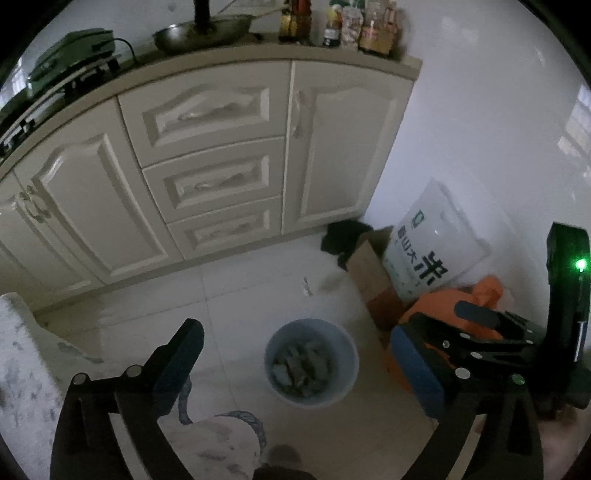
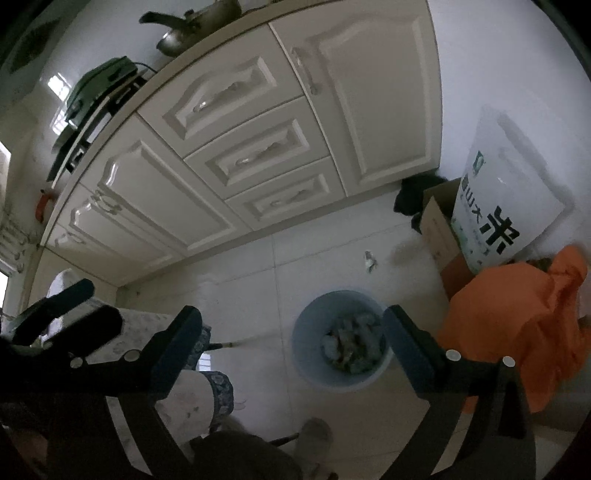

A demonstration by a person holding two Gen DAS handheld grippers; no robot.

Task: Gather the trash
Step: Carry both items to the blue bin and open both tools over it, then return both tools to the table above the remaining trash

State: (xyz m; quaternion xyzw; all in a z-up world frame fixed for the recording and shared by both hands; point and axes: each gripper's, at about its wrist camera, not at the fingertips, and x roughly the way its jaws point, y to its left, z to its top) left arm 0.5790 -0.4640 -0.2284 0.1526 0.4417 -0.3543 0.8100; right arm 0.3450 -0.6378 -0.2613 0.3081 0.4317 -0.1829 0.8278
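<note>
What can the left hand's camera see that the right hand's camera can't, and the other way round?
Only the left view shows the bottles on the counter. Only the right view shows the red thing hanging at the counter's far end and a slipper on the floor. Both share the blue bin holding crumpled trash, the white scrap on the floor, the rice bag, the cardboard box and the orange cloth.

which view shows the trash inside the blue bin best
The right wrist view: the blue bin sits between the open fingers, and the crumpled trash inside looks brighter, with separate pieces. The left wrist view also shows the whole bin, but its contents read as a dim grey heap.
</note>
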